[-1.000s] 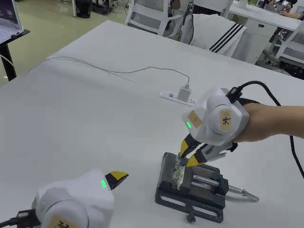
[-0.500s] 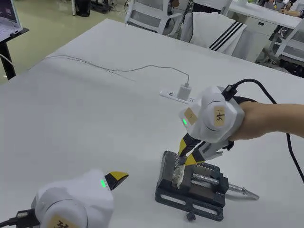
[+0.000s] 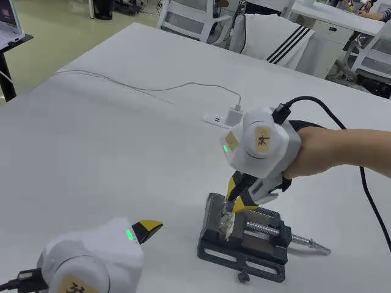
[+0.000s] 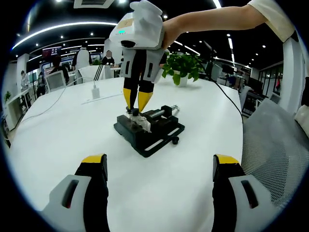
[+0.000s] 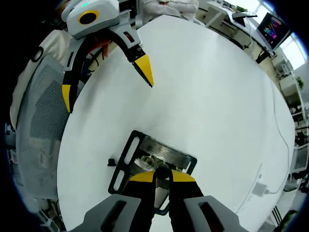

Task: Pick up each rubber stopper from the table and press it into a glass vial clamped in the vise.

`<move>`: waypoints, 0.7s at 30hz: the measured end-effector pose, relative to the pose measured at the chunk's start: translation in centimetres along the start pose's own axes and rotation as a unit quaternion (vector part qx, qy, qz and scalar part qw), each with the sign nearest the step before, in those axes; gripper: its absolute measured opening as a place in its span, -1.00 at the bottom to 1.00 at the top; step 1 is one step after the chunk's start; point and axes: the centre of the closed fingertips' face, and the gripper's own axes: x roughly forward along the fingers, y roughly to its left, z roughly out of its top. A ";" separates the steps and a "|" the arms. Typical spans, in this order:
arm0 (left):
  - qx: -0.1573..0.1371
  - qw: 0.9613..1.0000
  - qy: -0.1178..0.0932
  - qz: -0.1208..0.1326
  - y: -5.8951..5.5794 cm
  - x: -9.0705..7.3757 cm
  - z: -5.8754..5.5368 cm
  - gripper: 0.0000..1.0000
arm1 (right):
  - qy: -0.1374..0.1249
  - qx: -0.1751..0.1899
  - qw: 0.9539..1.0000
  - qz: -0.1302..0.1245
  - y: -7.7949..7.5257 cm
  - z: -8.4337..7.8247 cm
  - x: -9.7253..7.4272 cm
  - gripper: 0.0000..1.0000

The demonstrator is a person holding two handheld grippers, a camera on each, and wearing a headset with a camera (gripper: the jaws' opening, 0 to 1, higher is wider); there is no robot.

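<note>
right claw clamped on rubber stopper over vise, left claw spread wide, empty

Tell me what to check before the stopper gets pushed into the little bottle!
1. Stopper pinched in the right gripper: ok.
2. Vial clamped in the vise: ok.
3. Stopper centred over the vial's mouth: cannot tell, the gripper hides it.
4. Left gripper open and well apart from the vise: ok.
5. Vise sitting flat on the table: ok.
</note>
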 end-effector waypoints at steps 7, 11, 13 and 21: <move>0.002 1.000 -0.001 -0.003 -0.1 0.2 0.1 0.78 | 0.007 0.046 0.999 -0.002 -0.1 0.0 0.1 -0.91; 0.002 1.000 0.000 -0.004 -0.1 0.2 0.1 0.78 | 0.008 0.069 0.998 -0.006 -0.1 0.0 0.1 -0.92; 0.002 1.000 0.000 -0.006 -0.1 0.3 0.2 0.77 | 0.008 0.089 0.996 -0.009 -0.1 0.1 0.1 -0.92; 0.002 1.000 0.000 -0.006 -0.2 0.3 0.2 0.77 | -0.008 0.061 0.998 -0.019 0.1 0.0 0.1 -0.89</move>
